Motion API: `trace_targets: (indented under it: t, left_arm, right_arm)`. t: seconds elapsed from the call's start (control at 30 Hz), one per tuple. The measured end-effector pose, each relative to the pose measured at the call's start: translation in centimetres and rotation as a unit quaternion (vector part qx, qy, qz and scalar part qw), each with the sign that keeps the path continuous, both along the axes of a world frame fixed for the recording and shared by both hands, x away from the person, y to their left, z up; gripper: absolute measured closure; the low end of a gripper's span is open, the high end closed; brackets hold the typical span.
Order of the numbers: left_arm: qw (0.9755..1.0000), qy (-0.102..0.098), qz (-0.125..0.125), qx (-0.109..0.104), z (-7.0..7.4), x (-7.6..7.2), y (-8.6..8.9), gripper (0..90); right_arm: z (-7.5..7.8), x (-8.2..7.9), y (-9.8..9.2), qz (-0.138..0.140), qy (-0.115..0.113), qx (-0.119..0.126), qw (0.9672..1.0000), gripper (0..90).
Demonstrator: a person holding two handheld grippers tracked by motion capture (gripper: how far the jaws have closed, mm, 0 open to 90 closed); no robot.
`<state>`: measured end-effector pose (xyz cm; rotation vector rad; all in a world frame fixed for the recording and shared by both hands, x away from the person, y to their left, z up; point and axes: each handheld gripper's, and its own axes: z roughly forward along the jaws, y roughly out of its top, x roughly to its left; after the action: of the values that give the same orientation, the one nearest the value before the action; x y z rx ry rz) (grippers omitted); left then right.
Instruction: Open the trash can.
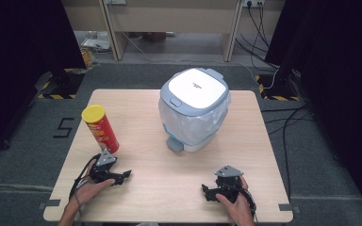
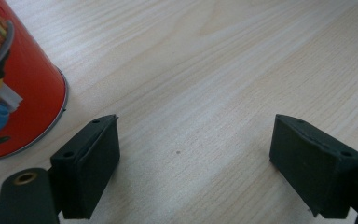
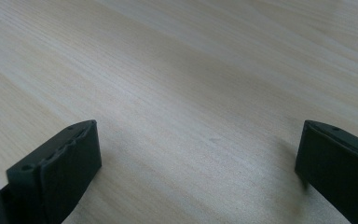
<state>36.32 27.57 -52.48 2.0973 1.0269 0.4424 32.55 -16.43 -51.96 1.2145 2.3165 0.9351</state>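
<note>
A red chip can point(image 1: 102, 131) with a yellow lid stands upright at the table's left. A white pedal bin point(image 1: 194, 107) with a grey-rimmed shut lid and a plastic liner stands at the centre back, its grey pedal point(image 1: 174, 144) facing me. My left gripper point(image 1: 120, 175) rests low on the table just in front of the can, jaws pointing right. In the left gripper view it point(image 2: 196, 135) is open with bare wood between the jaws, and the can's base point(image 2: 23, 93) stands at the left. My right gripper point(image 1: 208, 192) lies near the front right, open point(image 3: 198, 144) over bare wood.
The light wooden table point(image 1: 136, 188) has rounded corners and stands on grey carpet. Behind it are desk legs and cables on the floor. Dark curtains hang on both sides. A hand holds each gripper at the table's near edge.
</note>
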Motion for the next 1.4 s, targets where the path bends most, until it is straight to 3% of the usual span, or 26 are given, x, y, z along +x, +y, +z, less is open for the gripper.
trace_targets:
  t: [0.23, 0.33, 0.4, 0.47, 0.57, 0.7, 0.77, 0.8, 0.93, 0.97, 1.1, 1.2, 1.23, 1.3, 1.4]
  left_arm:
    - [1.0000, 0.001, 0.000, 0.000, 0.0, 0.0, 0.0, 15.1]
    - [1.0000, 0.001, 0.000, 0.000, 0.0, 0.0, 0.0, 15.1]
    - [1.0000, 0.001, 0.000, 0.000, 0.0, 0.0, 0.0, 15.1]
    - [1.0000, 0.001, 0.000, 0.000, 0.0, 0.0, 0.0, 15.1]
    - [1.0000, 0.000, 0.000, 0.000, 0.0, 0.0, 0.0, 15.1]
    - [1.0000, 0.001, 0.000, 0.000, 0.0, 0.0, 0.0, 15.1]
    - [1.0000, 0.001, 0.000, -0.001, 0.0, 0.0, 0.0, 15.1]
    - [1.0000, 0.001, 0.000, -0.001, 0.0, 0.0, 0.0, 15.1]
    - [1.0000, 0.002, -0.001, 0.001, 0.0, 0.0, 0.0, 15.0]
    - [1.0000, 0.002, -0.001, 0.001, 0.0, 0.0, 0.0, 15.0]
    - [1.0000, 0.001, 0.000, 0.000, 0.0, 0.0, 0.0, 15.1]
    - [1.0000, 0.001, 0.000, 0.001, 0.0, 0.0, 0.0, 15.1]
    - [1.0000, 0.001, 0.000, 0.001, 0.0, 0.0, 0.0, 15.1]
    - [1.0000, 0.001, 0.000, 0.001, 0.0, 0.0, 0.0, 15.1]
    - [1.0000, 0.000, 0.000, 0.001, 0.0, 0.0, 0.0, 15.1]
  right_arm:
    - [0.0, -0.1, 0.0, -0.001, 0.000, 0.002, 1.0000, 2.3]
    - [0.1, -0.2, -0.1, -0.001, -0.004, 0.007, 1.0000, 9.3]
    - [0.4, -0.3, -0.2, -0.004, -0.010, 0.013, 0.9999, 21.5]
    - [1.0, -0.3, 0.3, 0.000, -0.025, 0.015, 0.9996, 16.1]
    - [1.5, -0.3, 0.8, 0.008, -0.035, 0.020, 0.9992, 16.3]
    - [2.5, -0.1, 3.3, 0.047, -0.050, 0.036, 0.9970, 15.2]
    - [2.6, 0.1, 3.8, 0.053, -0.053, 0.039, 0.9965, 15.2]
    - [2.9, 0.6, 5.2, 0.067, -0.058, 0.044, 0.9951, 15.2]
    - [3.3, 1.5, 7.0, 0.082, -0.064, 0.052, 0.9932, 15.5]
    - [3.4, 2.2, 8.4, 0.092, -0.069, 0.054, 0.9919, 15.7]
    - [3.4, 3.4, 10.1, 0.100, -0.072, 0.053, 0.9910, 16.1]
    - [3.4, 4.3, 11.4, 0.107, -0.071, 0.066, 0.9896, 16.5]
    - [3.4, 5.0, 12.5, 0.118, -0.075, 0.058, 0.9885, 16.6]
    - [3.3, 5.5, 13.4, 0.117, -0.074, 0.070, 0.9879, 16.6]
    - [3.3, 6.0, 14.1, 0.121, -0.075, 0.067, 0.9875, 16.6]
